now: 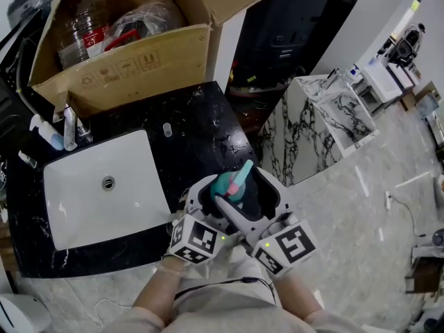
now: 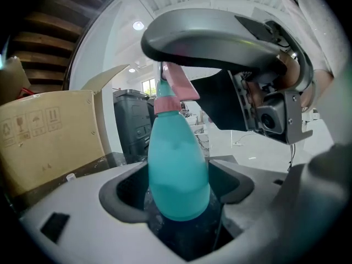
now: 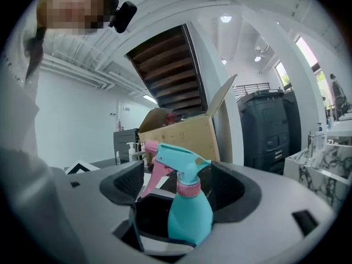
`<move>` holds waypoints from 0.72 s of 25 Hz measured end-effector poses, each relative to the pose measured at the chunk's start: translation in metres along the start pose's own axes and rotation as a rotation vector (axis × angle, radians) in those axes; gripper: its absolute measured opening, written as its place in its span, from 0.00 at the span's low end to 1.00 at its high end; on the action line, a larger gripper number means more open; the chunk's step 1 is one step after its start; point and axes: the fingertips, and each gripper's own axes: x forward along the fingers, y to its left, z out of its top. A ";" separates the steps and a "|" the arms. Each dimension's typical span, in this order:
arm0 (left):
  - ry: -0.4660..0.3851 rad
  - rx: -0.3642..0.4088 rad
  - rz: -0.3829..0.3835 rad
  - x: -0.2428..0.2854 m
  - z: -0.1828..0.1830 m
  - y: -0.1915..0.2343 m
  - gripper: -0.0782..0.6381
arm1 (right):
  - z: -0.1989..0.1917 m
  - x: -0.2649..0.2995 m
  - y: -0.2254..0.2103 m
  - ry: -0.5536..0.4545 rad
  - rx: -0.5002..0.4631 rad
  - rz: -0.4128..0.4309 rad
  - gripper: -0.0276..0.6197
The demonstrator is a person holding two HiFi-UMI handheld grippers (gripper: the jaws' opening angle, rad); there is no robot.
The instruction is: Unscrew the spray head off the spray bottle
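A teal spray bottle (image 1: 227, 184) with a pink collar and pink trigger is held up over the front right corner of the black countertop (image 1: 201, 123). My left gripper (image 2: 179, 194) is shut on the bottle's teal body (image 2: 177, 169), low down. The spray head (image 3: 179, 161) with its pink collar (image 3: 188, 189) stands between the wide jaws of my right gripper (image 3: 175, 183), which is open; its pads stay clear of the head on both sides. In the head view both grippers meet around the bottle, the left gripper (image 1: 211, 200) beside the right gripper (image 1: 262, 198).
A white sink (image 1: 104, 186) is set in the countertop at the left, with small bottles (image 1: 52, 134) by its far corner. An open cardboard box (image 1: 125, 61) stands behind it. A marble-patterned block (image 1: 319, 123) and a black bin (image 1: 291, 26) stand to the right on the floor.
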 end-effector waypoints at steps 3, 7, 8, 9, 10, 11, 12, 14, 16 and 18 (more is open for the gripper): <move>0.001 0.003 0.000 -0.001 0.000 0.000 0.59 | -0.003 0.002 -0.001 0.032 -0.043 -0.054 0.62; 0.000 0.001 0.000 0.000 0.000 0.000 0.59 | -0.005 -0.005 -0.003 0.044 -0.055 -0.055 0.63; 0.000 -0.001 0.000 0.000 0.000 0.000 0.59 | -0.005 -0.007 -0.004 0.045 -0.051 -0.052 0.63; -0.001 -0.003 -0.001 0.000 0.000 0.000 0.59 | -0.006 -0.009 -0.006 0.045 -0.047 -0.050 0.63; -0.001 -0.004 -0.002 0.000 0.000 0.001 0.59 | -0.006 -0.012 -0.008 0.046 -0.044 -0.048 0.63; -0.001 -0.004 -0.003 0.000 -0.001 0.001 0.59 | -0.007 -0.014 -0.010 0.045 -0.041 -0.046 0.63; 0.000 -0.004 -0.004 0.000 -0.001 0.001 0.59 | -0.007 -0.017 -0.012 0.044 -0.038 -0.046 0.63; 0.000 -0.004 -0.005 0.001 -0.001 0.001 0.59 | -0.008 -0.022 -0.016 0.042 -0.030 -0.045 0.63; 0.000 -0.004 -0.005 0.000 -0.001 0.000 0.59 | -0.009 -0.028 -0.021 0.045 -0.012 -0.042 0.62; 0.000 -0.004 -0.007 0.000 -0.001 0.000 0.59 | -0.009 -0.033 -0.027 0.048 0.011 -0.044 0.60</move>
